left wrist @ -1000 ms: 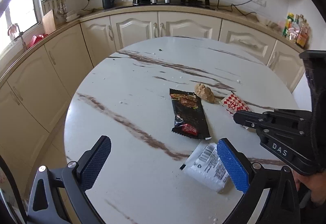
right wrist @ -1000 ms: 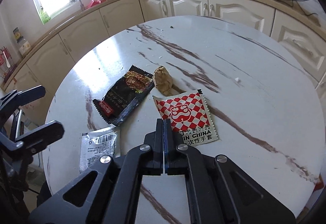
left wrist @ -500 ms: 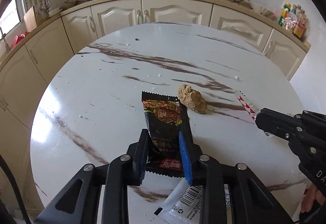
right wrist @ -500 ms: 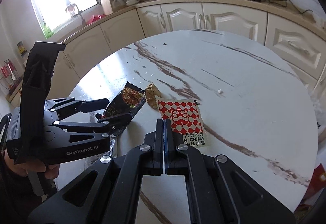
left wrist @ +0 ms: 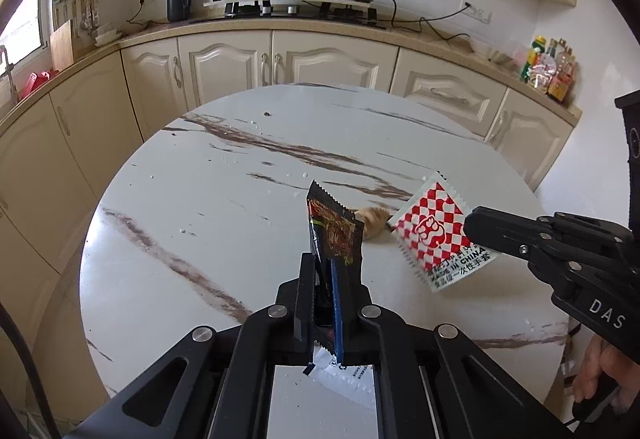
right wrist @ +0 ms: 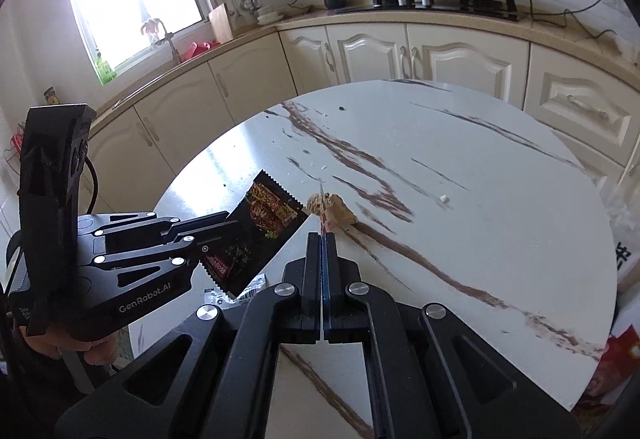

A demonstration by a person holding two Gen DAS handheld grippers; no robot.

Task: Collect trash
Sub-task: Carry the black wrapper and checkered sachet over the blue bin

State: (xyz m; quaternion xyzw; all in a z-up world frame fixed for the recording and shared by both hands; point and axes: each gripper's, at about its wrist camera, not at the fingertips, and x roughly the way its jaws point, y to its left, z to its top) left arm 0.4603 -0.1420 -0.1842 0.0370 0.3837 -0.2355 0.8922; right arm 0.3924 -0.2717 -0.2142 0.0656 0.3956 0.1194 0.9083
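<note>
My left gripper [left wrist: 326, 267] has its jaws closing on the lower end of a black snack wrapper [left wrist: 334, 227], which stands up off the white marble table [left wrist: 200, 219]. The right wrist view shows that wrapper [right wrist: 260, 231] held in the left gripper [right wrist: 226, 221] at the left. My right gripper [right wrist: 322, 239] is shut on a red-and-white checkered packet [left wrist: 432, 227], which hangs above the table; in its own view the packet shows only edge-on. A crumpled brown paper ball [left wrist: 374, 219] lies on the table between the two wrappers. A white barcode sachet [left wrist: 344, 379] lies under my left gripper.
Cream kitchen cabinets [left wrist: 328, 59] curve behind the round table, with a stove, pan and green cooker on the counter. A red and white bag [right wrist: 612, 359] shows past the table's right edge. A hand [left wrist: 600, 379] holds the right gripper's handle.
My left gripper moved from the white sachet to the black wrapper, closed on it and lifted it. The right gripper rose and took the checkered packet off the table.
</note>
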